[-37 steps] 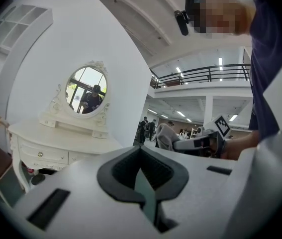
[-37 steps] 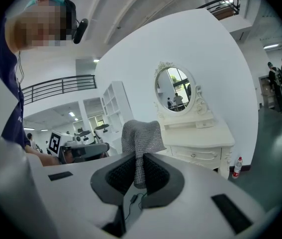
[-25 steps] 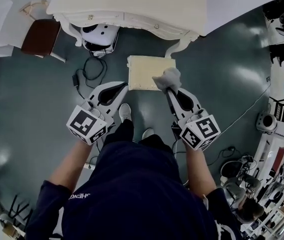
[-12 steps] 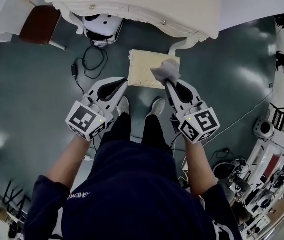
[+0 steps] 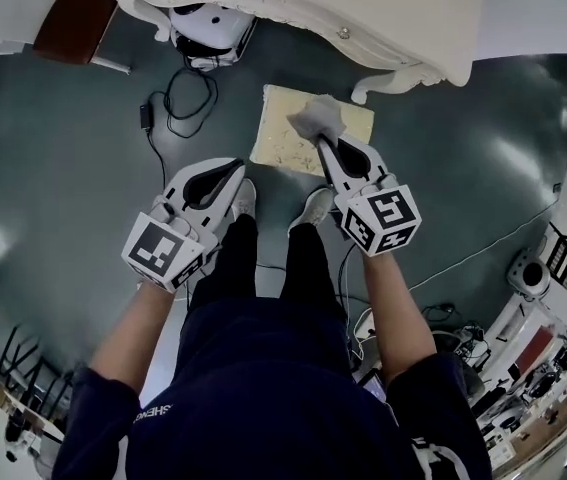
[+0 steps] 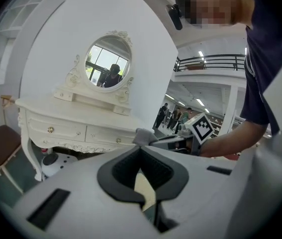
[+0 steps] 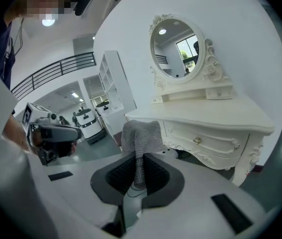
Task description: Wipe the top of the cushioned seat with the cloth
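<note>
In the head view, part of the cushioned seat [image 5: 285,140] is being covered by the cloth [image 5: 315,118] and the right gripper [image 5: 321,142], so contact between cloth and seat is not being shown clearly. The dressing table [image 5: 363,8] is being cut off by the top edge, and a white rounded device [image 5: 211,23] is being partly hidden beneath it. In the left gripper view, all but a pale sliver of the seat [image 6: 144,185] is being hidden behind the left gripper [image 6: 141,148].

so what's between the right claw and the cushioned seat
The grey cloth: the right claw is shut on it, as the right gripper view shows, and in the head view it sits over the cushioned seat. Contact can't be told.
</note>
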Demonstrator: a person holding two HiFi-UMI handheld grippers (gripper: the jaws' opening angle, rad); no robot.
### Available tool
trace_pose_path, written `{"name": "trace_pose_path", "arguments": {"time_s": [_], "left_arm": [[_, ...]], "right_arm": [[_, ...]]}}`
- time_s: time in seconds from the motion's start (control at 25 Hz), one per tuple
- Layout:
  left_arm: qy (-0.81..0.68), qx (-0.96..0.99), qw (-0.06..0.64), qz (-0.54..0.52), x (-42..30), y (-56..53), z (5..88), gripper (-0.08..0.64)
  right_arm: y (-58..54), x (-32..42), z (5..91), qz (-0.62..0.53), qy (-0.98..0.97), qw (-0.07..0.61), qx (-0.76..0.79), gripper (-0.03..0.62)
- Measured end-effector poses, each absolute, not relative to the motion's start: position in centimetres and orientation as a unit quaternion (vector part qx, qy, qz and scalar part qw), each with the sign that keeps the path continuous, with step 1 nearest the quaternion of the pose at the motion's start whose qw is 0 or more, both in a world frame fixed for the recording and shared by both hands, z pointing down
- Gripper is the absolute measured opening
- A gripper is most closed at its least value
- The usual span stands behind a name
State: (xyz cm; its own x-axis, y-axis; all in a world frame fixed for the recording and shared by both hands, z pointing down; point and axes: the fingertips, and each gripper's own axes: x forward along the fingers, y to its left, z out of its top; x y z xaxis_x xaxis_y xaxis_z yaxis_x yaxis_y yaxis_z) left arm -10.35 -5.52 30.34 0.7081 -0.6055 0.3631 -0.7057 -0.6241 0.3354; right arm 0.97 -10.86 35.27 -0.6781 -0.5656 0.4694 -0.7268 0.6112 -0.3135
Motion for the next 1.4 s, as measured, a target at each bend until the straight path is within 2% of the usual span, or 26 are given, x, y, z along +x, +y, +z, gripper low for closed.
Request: {"name": "trace_pose_path", "arguments": {"time_s": [0.8, 1.16, 1.4], "left_arm": [[-0.407, 0.843, 0.315, 0.158, -14.0, -5.5, 42.2, 0.000], [-0.421, 0.824, 0.344, 0.162, -14.6, -4.7, 44.9, 0.000], [-0.431, 0.813, 0.359, 0.157, -13.5, -4.8, 46.1, 0.000]], "right_arm": [[-16.4, -3.0, 63.4, 0.265, -0.842, 0.316, 0.348, 0.037], [-17.5, -4.8, 72.2, 0.278, -0.820, 0.379, 0.326, 0.037], [-17.1, -4.6, 74.7, 0.285, -0.812, 0.397, 0.320, 0.037]]}}
